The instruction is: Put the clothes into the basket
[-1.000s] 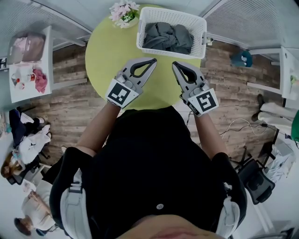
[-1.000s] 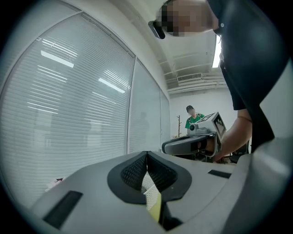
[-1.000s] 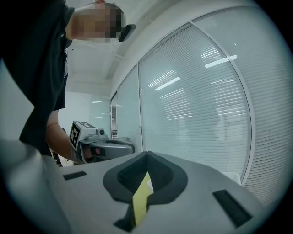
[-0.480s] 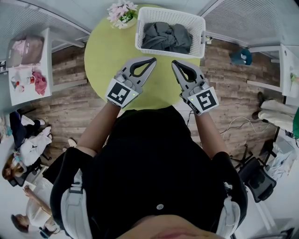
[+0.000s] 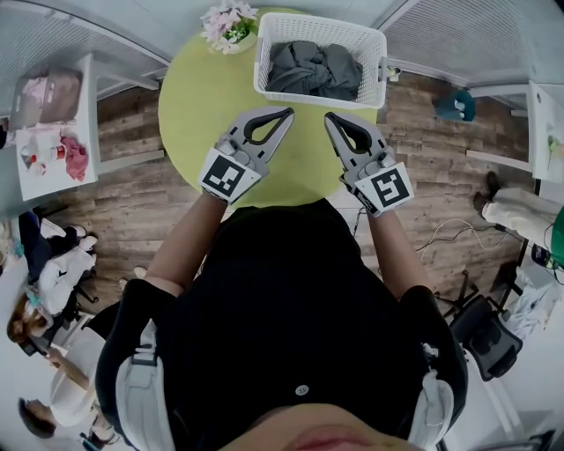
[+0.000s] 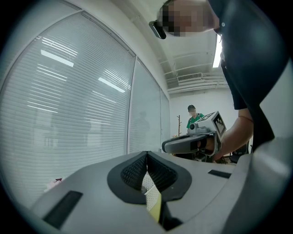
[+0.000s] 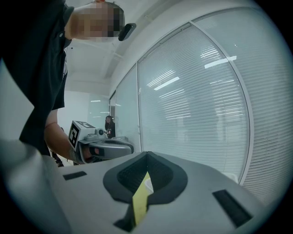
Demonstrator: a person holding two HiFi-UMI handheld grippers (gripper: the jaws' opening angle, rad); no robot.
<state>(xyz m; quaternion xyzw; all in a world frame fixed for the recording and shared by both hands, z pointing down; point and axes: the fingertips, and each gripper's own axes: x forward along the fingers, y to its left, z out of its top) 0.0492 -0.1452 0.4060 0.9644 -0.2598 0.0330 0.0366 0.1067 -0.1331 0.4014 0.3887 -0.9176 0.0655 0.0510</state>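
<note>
Left hand-held gripper (image 5: 290,112): jaws closed tip to tip, nothing between them; held level over the surface (image 5: 198,106), pointing toward 1 o'clock in the head view.
Right hand-held gripper (image 5: 329,119): jaws likewise pressed together and empty; pointing toward 11 o'clock, so the two tips converge, near but apart.
Clothes (image 5: 313,69): a grey crumpled heap lying wholly inside the basket (image 5: 376,66); no garment shows on the bare surface.
Basket: white, slatted, at the 12 o'clock edge of the round yellow-green surface; its long axis runs from 9 to 3 o'clock.
Key relation: the heap lies at 12 o'clock from both tips, just beyond the basket's near wall; the right tip sits under the basket's middle, the left under its 9 o'clock end, so the right is slightly nearer.
Flowers (image 5: 227,22): at 9 o'clock of the basket, just beside it.
Task stage (judged): loading looks complete.
</note>
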